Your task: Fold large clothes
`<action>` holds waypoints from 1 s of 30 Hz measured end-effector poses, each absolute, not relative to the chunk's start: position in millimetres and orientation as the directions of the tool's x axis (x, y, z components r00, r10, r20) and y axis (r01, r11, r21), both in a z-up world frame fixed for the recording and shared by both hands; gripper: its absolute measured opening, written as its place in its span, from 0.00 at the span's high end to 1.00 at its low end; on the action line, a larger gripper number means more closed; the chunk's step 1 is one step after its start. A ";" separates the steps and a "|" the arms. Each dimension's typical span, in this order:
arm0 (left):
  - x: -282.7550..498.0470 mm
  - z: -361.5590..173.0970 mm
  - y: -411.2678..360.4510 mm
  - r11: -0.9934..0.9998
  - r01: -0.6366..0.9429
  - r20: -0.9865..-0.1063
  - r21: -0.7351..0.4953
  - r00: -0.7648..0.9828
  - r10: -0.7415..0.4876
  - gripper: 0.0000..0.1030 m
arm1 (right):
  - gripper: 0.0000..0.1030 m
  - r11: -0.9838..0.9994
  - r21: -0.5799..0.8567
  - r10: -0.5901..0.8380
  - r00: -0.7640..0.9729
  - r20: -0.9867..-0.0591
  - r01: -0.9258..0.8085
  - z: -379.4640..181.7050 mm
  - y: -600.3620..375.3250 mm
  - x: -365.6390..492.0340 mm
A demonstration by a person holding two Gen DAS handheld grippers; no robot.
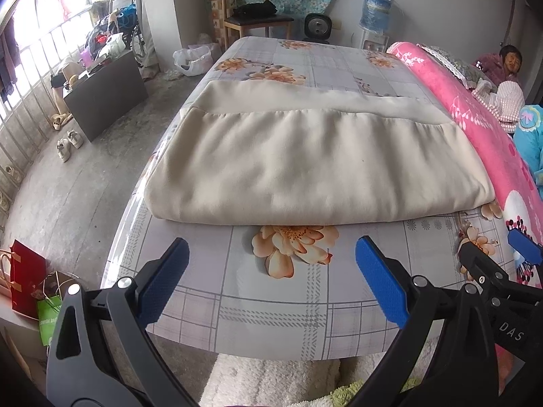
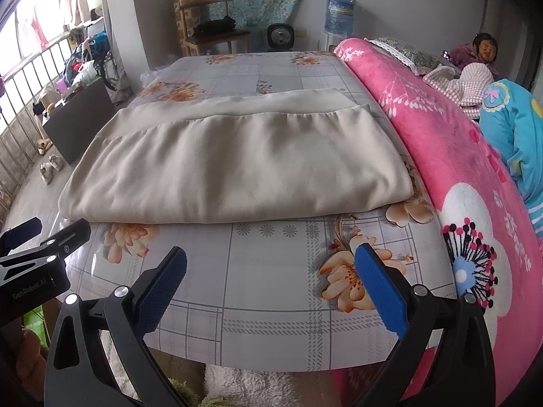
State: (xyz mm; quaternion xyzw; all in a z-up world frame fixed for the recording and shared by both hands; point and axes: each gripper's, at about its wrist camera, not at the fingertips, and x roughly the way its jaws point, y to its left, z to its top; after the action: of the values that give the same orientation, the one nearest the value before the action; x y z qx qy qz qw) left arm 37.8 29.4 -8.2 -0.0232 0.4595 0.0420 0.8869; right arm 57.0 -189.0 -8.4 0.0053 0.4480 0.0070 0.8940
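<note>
One cream garment (image 1: pixel 305 166) lies folded on the bench (image 1: pixel 271 305), a thick flat rectangle across the bench's middle, its folded edge facing the near end and a wide band of the same cloth showing along its far side. Its left corner reaches the bench's left edge; its right side comes just beside a rolled pink blanket (image 1: pixel 475 125) that runs the length of the right edge.

The bench wears a grey checked cloth printed with orange flowers. Both grippers hang over the near end, clear of the garment: the left gripper (image 1: pixel 271 271) is spread wide with nothing between its blue pads, and the right gripper (image 2: pixel 269 271) is equally spread and empty. From each camera, part of the other gripper shows at the frame's side, cut off.

Beyond the far end stand one wooden chair (image 1: pixel 254 10) with something dark on its seat, one small black fan (image 1: pixel 317 27), and one water bottle (image 1: pixel 376 6) on a dispenser. Patterned blue cloth hangs on the back wall. Left, on the concrete floor, sit a dark cabinet (image 1: pixel 108 95), one pair of pale shoes (image 1: pixel 69 144), and a red bag (image 1: pixel 27 281). A person (image 1: pixel 505 64) sits at far right, partly hidden behind the blanket. Clutter by the barred window is too washed out to identify.
</note>
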 end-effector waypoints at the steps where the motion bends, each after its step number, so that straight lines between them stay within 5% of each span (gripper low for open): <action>1: 37.7 -8.6 28.9 0.996 -0.094 -0.818 -0.003 0.573 0.052 0.08 | 0.06 1.000 0.017 0.017 0.597 -0.802 -0.006 -8.6 -189.4 57.2; 30: 36.6 -11.1 24.8 0.997 -0.083 -0.824 -0.002 0.565 0.045 0.08 | 0.06 1.000 0.005 0.013 0.585 -0.811 -0.015 -14.5 -186.7 57.5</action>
State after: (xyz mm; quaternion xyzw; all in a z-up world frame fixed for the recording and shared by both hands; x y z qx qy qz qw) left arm 36.6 24.8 -11.1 -0.0204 0.4647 0.0364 0.8845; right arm 57.5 -186.7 -14.5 -0.0013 0.4554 0.0077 0.8902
